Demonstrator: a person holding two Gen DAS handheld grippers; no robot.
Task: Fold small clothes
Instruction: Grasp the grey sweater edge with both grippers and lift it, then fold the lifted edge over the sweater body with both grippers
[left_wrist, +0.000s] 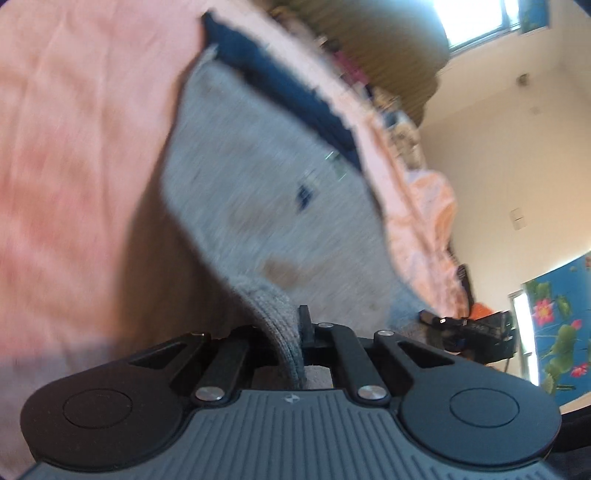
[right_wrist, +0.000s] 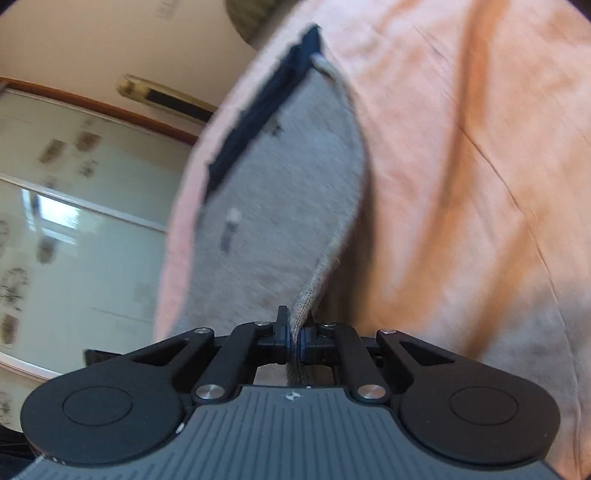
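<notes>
A small grey knit garment (left_wrist: 266, 177) with a dark navy band (left_wrist: 295, 92) along its far edge lies on a pink sheet (left_wrist: 74, 129). My left gripper (left_wrist: 295, 332) is shut on the garment's near ribbed hem, which runs up from between the jaws. In the right wrist view the same grey garment (right_wrist: 280, 206) with its navy band (right_wrist: 258, 110) stretches away, and my right gripper (right_wrist: 295, 332) is shut on its near hem. The held edge is raised off the pink sheet (right_wrist: 461, 184). Both views are blurred.
A pink-covered bed or table edge drops off beside the garment. Rumpled peach bedding (left_wrist: 432, 221) lies beyond it. A window (left_wrist: 476, 22), a blue flowered curtain (left_wrist: 554, 314) and dark gear (left_wrist: 476, 328) show at the right. Glass sliding doors (right_wrist: 81, 221) stand at the left.
</notes>
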